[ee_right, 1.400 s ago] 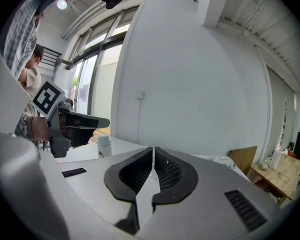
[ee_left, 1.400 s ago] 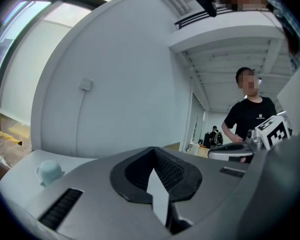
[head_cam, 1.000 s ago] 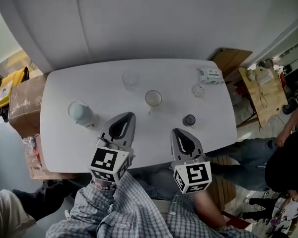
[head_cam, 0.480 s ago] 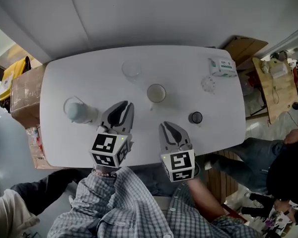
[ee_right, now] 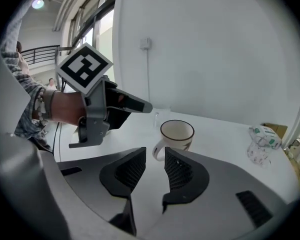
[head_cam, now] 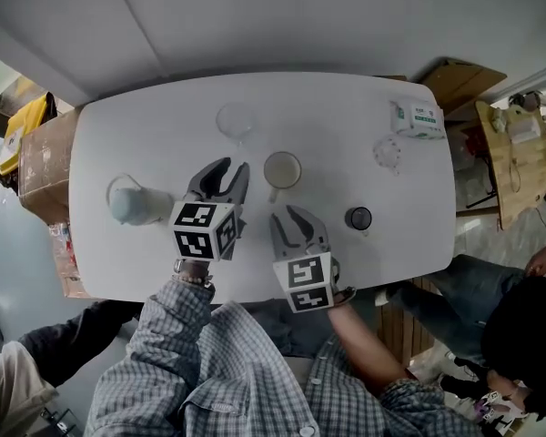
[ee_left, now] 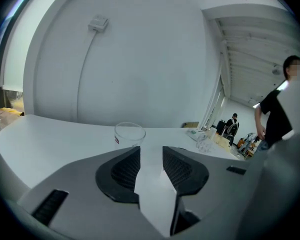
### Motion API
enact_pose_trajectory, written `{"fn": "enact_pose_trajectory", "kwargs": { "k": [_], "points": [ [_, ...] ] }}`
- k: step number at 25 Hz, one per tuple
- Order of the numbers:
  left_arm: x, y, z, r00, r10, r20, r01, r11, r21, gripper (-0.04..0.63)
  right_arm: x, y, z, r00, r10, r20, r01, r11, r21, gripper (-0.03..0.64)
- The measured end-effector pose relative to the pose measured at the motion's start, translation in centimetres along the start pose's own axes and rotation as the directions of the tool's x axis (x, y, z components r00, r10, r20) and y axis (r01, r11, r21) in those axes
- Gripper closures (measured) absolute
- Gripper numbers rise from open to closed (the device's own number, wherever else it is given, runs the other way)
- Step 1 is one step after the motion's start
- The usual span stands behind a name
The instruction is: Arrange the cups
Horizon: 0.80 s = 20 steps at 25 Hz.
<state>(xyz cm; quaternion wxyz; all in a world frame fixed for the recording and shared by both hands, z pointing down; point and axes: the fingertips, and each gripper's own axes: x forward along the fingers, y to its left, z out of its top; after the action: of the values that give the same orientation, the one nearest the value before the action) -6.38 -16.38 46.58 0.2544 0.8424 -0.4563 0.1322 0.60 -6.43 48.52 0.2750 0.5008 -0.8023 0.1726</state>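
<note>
Left gripper (head_cam: 229, 167) jaws just been opening, empty; right gripper (head_cam: 289, 217) jaws apart, empty. Right could clip the near mug (head_cam: 282, 168) handle and tip it; left could knock the far clear glass (head_cam: 236, 119).

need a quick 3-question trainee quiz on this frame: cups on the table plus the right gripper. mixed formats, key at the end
1. Fill in: in the head view, the box sits near the table's far ___ corner.
2. True or false: the mug lies on its side.
3. Just beyond the right gripper's fingers, in its own view, stands: A the box, B the mug, C the dark cup.
Key: 1 right. 2 false, it stands upright. 3 B.
</note>
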Motion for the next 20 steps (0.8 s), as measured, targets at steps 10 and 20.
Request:
{"fn": "enact_pose_trajectory", "kwargs": {
  "k": [10, 20],
  "points": [
    [4.4, 2.4, -0.7, 0.993, 0.097, -0.067, -0.097, 0.995, 0.002, 0.474, 3.1, 0.0, -1.0, 0.997, 0.030, -0.072, -0.030, 1.000, 0.002, 0.511],
    [4.6, 3.0, -1.1, 0.985, 0.157, -0.074, -0.157, 0.988, -0.005, 0.546, 4.4, -0.6, -0.9, 0.996, 0.031, -0.078, -0.035, 0.998, -0.048, 0.511]
  ]
}}
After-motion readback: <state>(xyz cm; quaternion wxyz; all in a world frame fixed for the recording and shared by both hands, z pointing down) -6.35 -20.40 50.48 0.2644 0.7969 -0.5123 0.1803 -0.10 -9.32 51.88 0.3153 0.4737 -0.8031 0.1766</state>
